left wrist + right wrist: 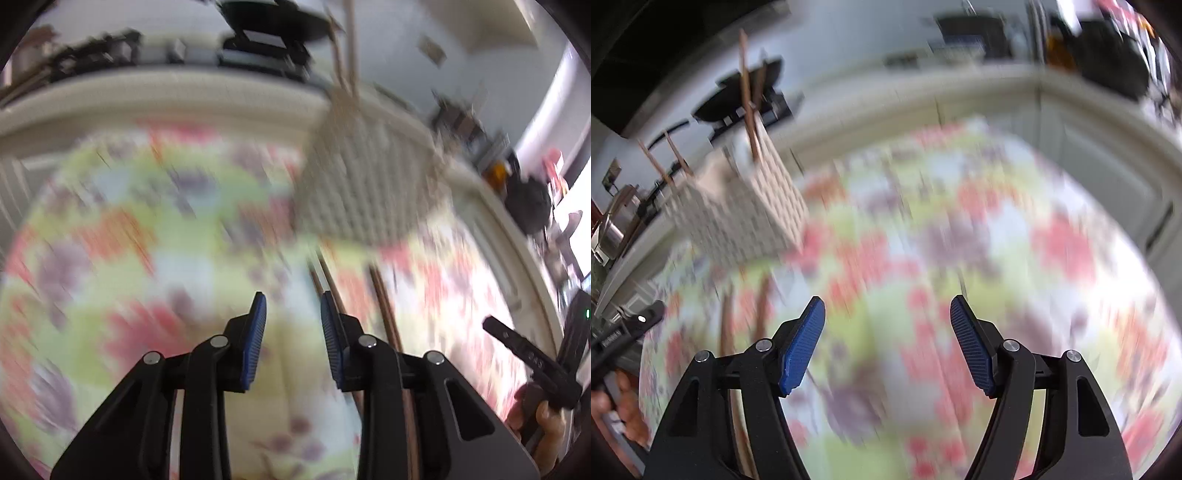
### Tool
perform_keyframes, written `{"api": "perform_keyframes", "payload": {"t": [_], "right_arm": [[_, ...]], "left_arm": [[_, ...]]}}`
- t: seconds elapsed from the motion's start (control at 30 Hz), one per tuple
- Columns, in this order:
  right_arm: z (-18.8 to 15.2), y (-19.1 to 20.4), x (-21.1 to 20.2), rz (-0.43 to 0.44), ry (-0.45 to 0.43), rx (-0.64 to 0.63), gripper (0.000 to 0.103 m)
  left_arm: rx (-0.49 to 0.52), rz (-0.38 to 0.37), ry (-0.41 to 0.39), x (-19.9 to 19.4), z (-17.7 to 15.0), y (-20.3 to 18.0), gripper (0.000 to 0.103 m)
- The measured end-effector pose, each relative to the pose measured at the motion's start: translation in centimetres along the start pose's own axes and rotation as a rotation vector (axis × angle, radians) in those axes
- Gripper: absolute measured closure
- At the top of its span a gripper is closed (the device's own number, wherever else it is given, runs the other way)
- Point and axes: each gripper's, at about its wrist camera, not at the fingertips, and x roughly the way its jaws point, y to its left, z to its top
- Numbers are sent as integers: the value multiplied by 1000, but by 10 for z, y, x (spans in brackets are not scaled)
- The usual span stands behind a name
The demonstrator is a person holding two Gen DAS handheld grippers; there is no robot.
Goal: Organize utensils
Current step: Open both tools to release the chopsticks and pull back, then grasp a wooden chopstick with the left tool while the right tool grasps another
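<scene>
The left gripper (293,339) hangs released over the cloth (147,229), jaws narrowly apart with nothing between them. Just right of its right finger lie brown chopsticks (384,302) (blurred, count unclear). The right gripper (888,343) is released too, jaws wide and empty, with chopsticks (762,306) to its left on the cloth (960,240). Farther ahead stands the white basket (365,184), right of the left gripper and left of the right, sticks (748,96) upright in the basket (746,214).
</scene>
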Motion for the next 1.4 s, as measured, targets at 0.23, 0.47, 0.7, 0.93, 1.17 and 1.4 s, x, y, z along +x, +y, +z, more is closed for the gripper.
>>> {"api": "perform_keyframes", "payload": {"t": [0.23,0.47,0.7,0.93,1.17,1.4], "right_arm": [[-13,-1,-9,-29,-6,-47,26],[-13,1,-6,-56,3,-71,25],[-16,27,1,-9,39,-116,25],[-21,76,15,40,88,-216,27],[-20,102,35,44,116,-229,39],[-19,115,48,12,115,-267,45]], "left_arm": [[63,2,81,30,-24,-28,80],[165,89,83,34,-28,-43,87],[342,120,117,32,-25,-49,91],[340,189,145,16,-18,6,93],[281,195,135,5,-15,36,90],[271,178,123,6,-16,37,88]]}}
